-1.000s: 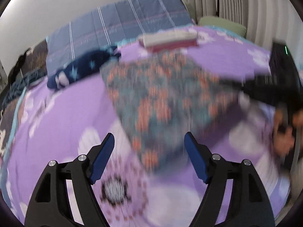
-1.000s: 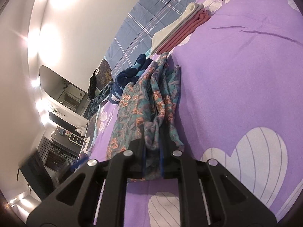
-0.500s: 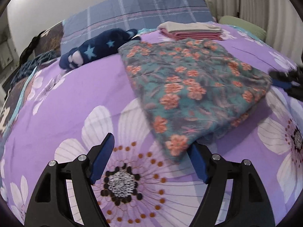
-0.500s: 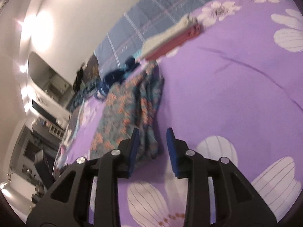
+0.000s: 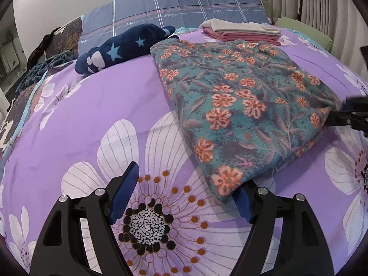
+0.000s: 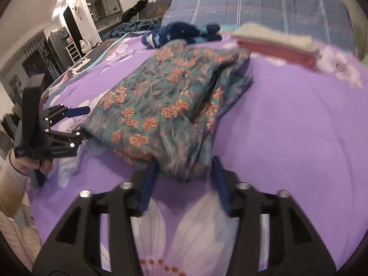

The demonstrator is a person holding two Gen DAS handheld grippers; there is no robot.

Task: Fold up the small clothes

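Observation:
A teal garment with orange flowers (image 5: 241,105) lies folded over on the purple flowered bedspread (image 5: 110,105). My left gripper (image 5: 184,195) is open at its near left corner, which lies over the right finger. In the right wrist view the garment (image 6: 165,105) shows a bunched right edge. My right gripper (image 6: 184,184) is open, with the garment's near corner lying between its fingers. The left gripper (image 6: 76,122) shows at the garment's left side.
A folded pink and cream stack (image 5: 241,31) lies behind the garment. A navy star-print item (image 5: 124,46) lies at the back left, before a blue plaid pillow (image 5: 184,4). The bed's left edge and room furniture (image 6: 46,46) show at left.
My right gripper has opened and let go of the garment, then swung to face it. The garment now lies flat. My left gripper has moved in to its near corner.

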